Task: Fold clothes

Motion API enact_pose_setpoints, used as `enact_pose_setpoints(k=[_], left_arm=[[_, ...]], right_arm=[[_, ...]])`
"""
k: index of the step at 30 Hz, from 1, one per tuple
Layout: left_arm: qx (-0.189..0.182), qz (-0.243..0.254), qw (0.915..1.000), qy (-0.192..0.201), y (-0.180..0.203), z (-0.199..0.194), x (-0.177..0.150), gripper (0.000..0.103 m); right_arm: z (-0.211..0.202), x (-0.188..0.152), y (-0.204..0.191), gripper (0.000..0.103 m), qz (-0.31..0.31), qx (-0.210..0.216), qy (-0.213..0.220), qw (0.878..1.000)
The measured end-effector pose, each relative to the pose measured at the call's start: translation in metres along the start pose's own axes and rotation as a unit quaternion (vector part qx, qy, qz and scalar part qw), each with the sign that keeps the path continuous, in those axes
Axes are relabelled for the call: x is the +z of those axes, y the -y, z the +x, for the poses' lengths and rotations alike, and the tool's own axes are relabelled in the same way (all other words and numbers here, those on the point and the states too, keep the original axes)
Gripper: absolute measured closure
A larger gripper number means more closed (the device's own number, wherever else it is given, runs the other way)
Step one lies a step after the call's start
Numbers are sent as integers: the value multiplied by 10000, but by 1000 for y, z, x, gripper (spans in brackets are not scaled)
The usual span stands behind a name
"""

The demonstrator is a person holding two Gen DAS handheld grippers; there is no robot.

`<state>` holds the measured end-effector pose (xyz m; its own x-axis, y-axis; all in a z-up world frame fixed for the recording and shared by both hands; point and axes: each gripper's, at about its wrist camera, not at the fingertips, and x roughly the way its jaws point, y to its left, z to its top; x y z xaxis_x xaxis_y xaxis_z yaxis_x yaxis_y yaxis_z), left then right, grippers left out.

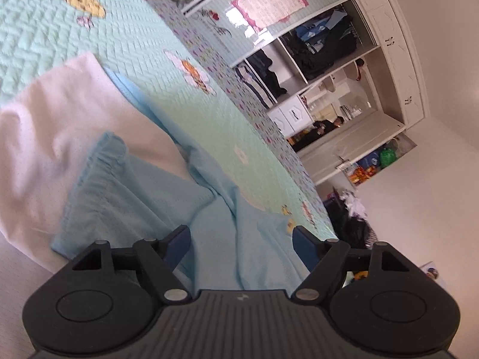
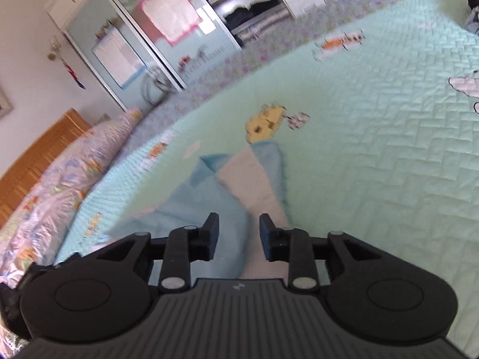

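Right under my left tongs (image 1: 241,245) lies the blue and white cloth (image 1: 143,179), spread loose and wrinkled on the bed (image 1: 167,68). These tongs are wide open and hold nothing. My right tongs (image 2: 238,236) are partly open and hold nothing too, with blue cloth bunched just below them. From there the cloth runs long and thin, away from me, to its far tip by the yellow patch (image 2: 265,122). Both tongs are close to it. Far off stands the closet (image 1: 344,68).
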<state>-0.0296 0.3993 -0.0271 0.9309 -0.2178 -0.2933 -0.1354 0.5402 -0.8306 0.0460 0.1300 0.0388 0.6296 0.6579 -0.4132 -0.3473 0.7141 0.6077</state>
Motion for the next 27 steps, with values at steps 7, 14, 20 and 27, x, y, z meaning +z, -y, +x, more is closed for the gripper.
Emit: enact_pose_setpoints(k=[7,14,20,27], left_arm=[[-623,-654,9958,147,-13,-1,2,24],[-739,-718,9934,501,4,-21,5,20],[-123,-159,9994,-297,34,7,-16,20],[395,-6,9985,-392,45,12,-28,22]], right_arm=[[-10,-53,21,28,336,1325,611,9887],[-2,-53,36,28,519,1670,557,9830],[-2,-55,44,28,825,1878,569,9771],[-3,-56,50,27,1067,2042,598,9713]])
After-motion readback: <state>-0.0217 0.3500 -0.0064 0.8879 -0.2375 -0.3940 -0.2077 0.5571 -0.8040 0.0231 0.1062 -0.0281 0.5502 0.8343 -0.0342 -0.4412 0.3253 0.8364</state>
